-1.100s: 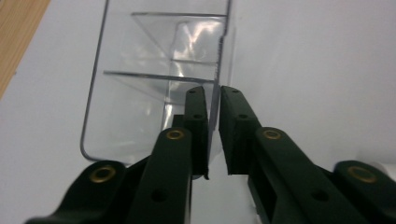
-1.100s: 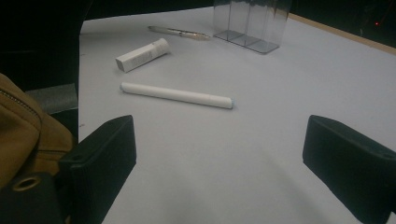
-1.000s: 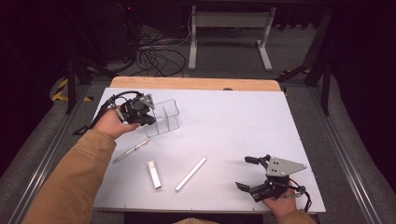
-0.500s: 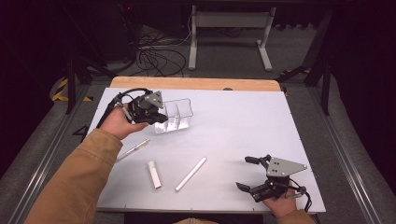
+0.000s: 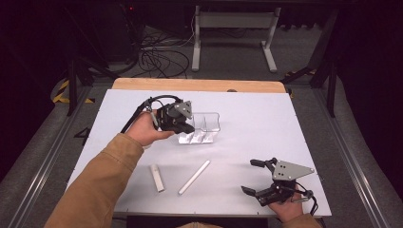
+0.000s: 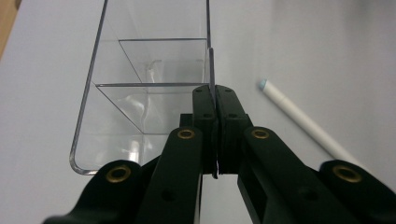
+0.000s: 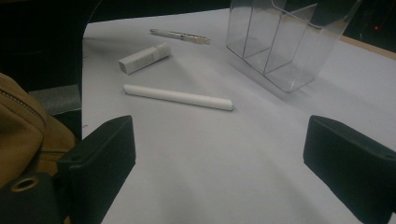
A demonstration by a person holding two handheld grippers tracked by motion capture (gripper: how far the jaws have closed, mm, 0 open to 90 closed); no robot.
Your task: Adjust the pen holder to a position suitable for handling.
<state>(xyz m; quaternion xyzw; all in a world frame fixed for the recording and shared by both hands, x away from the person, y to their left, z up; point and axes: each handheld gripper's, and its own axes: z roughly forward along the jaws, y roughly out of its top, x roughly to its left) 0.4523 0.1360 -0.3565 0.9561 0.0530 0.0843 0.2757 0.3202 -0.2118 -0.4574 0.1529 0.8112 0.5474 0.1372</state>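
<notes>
Clear organizer (image 5: 202, 128), its side wall pinched in left claw (image 6: 215, 140), lifted off table

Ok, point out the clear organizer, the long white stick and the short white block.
organizer (image 5: 209, 124): high view, right-hand compartment wall.
stick (image 5: 194, 177): high view, middle of its length.
block (image 5: 157, 178): high view, middle of its top face.

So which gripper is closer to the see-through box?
The left gripper. Its jaws are pinched shut on one thin wall of the see-through box. The right gripper sits open near the table's front right corner, well apart from the box.
</notes>
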